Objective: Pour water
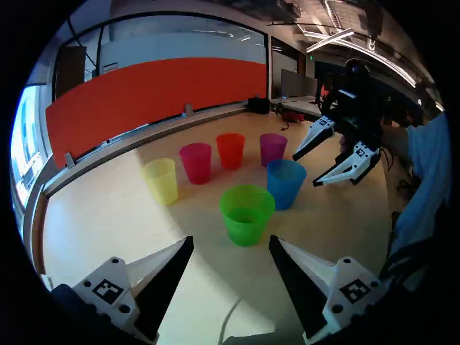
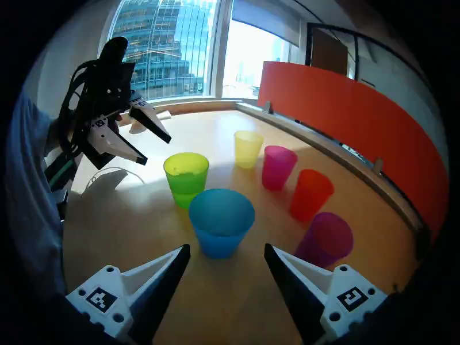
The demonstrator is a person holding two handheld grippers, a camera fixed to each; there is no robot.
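Facing straight along the fingers of the left hand-held gripper [image 1: 230,238], the green cup [image 1: 247,215] stands just ahead of the fingertips and roughly centred in the gap. It is upright, its long axis vertical and its mouth open upward. This gripper's fingers are spread wide and hold nothing.

The right hand-held gripper [image 2: 226,246] is also spread and empty. The blue cup [image 2: 221,224] stands directly before it, upright and just beyond the tips. Each gripper therefore has its own cup nearest: left to green, right to blue. The two cups stand close beside each other on the pale wooden surface [image 1: 103,213]; whether they touch I cannot tell. Nor can I tell whether either cup holds water.

Judging from this, the coming move is a side-on approach, the fingers passing around a cup's wall before closing. Nothing stands between either gripper and its cup.

Beyond them a curved row runs across the surface: the yellow cup [image 1: 161,181], pink cup [image 1: 196,163], orange cup [image 1: 230,150] and purple cup [image 1: 272,148], all upright. The purple one is near the blue cup's far side. That crowding is the likely risk, since a wide swing or tilt could knock a neighbour over.
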